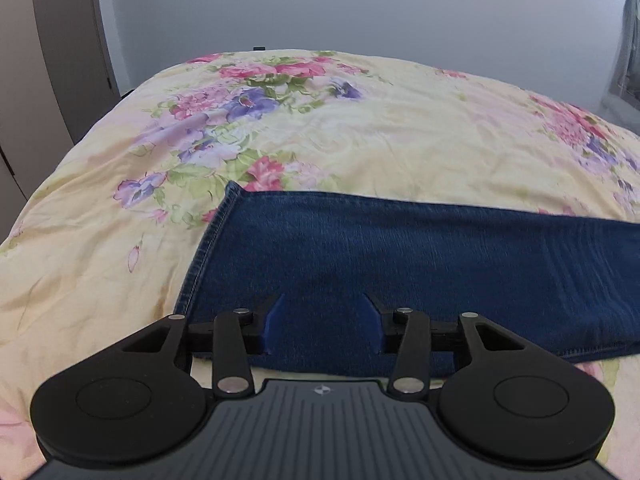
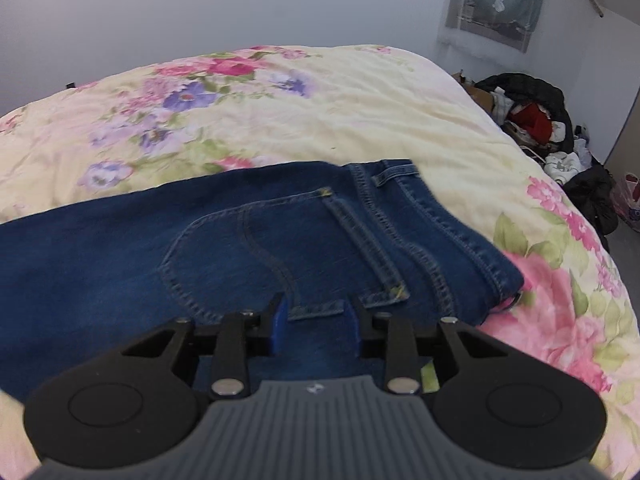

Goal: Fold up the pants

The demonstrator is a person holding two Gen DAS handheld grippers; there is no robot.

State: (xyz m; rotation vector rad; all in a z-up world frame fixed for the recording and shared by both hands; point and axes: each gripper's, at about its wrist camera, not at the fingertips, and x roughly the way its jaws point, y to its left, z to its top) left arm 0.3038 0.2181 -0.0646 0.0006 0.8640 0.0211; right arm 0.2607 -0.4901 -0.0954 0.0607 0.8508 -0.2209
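Observation:
Blue denim pants lie flat across the bed, folded lengthwise. The left wrist view shows the leg end point(image 1: 400, 256) with its stitched hem at the left. My left gripper point(image 1: 324, 312) is open, its blue-padded fingers just above the denim near the front edge. The right wrist view shows the waist end point(image 2: 280, 240) with a back pocket, belt loop and waistband at the right. My right gripper point(image 2: 314, 316) is open over the pocket's lower edge, holding nothing.
The bed has a cream floral cover point(image 1: 360, 128). A wardrobe point(image 1: 48, 60) stands left of it. A pile of clothes and a box point(image 2: 536, 120) lies on the floor to the right, below a curtained window point(image 2: 500, 0).

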